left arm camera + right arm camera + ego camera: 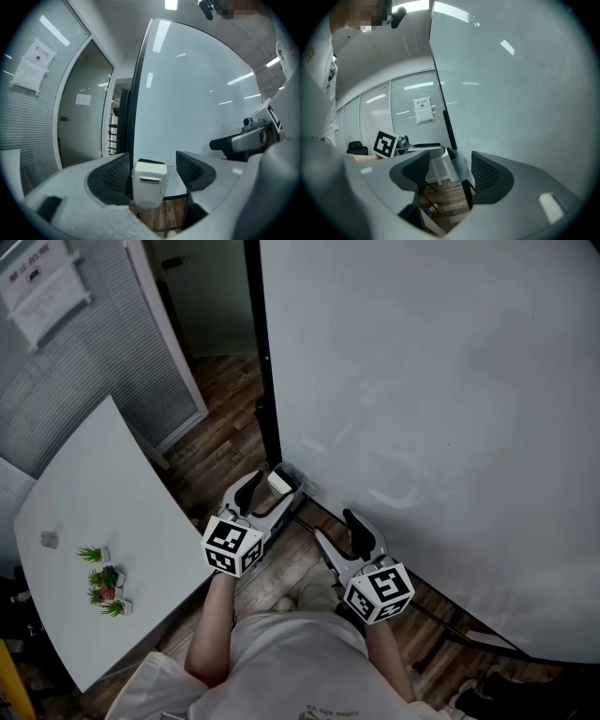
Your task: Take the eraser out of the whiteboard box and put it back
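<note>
Left gripper point(153, 171) jaws sit wide around the eraser point(150, 182), off-centre: I'd centre, close squarely, then lift straight out of the whiteboard box point(458, 169); right gripper point(450, 171) jaws apart, empty.

Both forearms reach forward from the torso, the left forearm point(212, 632) bare. The left hand-held gripper point(272, 486) is held further ahead than the right hand-held gripper point(335, 532), both pointing nearly level. The left's jaws stand apart around the eraser point(150, 182), with a gap at one pad. The right's jaws stand apart.
</note>
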`<state>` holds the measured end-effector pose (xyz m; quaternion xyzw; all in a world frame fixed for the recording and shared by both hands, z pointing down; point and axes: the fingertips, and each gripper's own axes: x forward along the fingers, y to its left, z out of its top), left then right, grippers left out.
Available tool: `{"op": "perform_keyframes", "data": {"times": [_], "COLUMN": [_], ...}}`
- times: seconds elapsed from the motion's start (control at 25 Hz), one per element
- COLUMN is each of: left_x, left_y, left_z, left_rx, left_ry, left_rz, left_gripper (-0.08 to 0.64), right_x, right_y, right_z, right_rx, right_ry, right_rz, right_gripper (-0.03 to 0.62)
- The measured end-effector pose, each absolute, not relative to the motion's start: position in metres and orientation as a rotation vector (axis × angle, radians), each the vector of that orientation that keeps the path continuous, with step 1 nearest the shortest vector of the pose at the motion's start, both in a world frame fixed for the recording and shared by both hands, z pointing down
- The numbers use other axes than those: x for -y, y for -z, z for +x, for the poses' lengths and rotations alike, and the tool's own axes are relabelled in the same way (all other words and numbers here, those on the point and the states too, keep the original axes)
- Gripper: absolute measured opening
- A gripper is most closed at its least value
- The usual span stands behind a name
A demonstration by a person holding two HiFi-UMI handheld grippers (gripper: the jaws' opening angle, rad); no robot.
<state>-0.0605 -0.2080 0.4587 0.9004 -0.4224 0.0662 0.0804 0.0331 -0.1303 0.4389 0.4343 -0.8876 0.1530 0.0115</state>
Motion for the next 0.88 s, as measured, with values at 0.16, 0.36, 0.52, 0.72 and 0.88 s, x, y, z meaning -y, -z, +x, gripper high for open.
{"op": "perform_keyframes", "data": {"times": [0.16, 0.36, 0.52, 0.72, 0.88], "left_x": [0.212, 0.218, 0.221, 0.226, 0.228], "left_y": [-0.461, -0.469, -0.473, -0.473, -0.477], "left_z": [-0.056, -0.053, -0.049, -0.046, -0.042], "left_rx": [1.245, 1.224, 1.206, 1.192, 1.178], "left_ry": [-0.237, -0.264, -0.280, -0.300, -0.321], "left_rz": [2.717, 2.714, 2.722, 2.741, 2.757], "left_gripper": [0.301, 0.301, 0.301, 0.301, 0.301], "right_x": [0.132, 0.136, 0.138, 0.139, 0.141], "right_y": [-0.444, -0.448, -0.451, -0.452, -0.454], "right_z": [0.032, 0.032, 0.033, 0.034, 0.034], "right_rx": [2.763, 2.758, 2.753, 2.746, 2.745], "right_ry": [-0.496, -0.518, -0.529, -0.542, -0.550], "right_rz": [1.340, 1.343, 1.355, 1.366, 1.364], "right_gripper": [0.283, 0.282, 0.282, 0.281, 0.279]}}
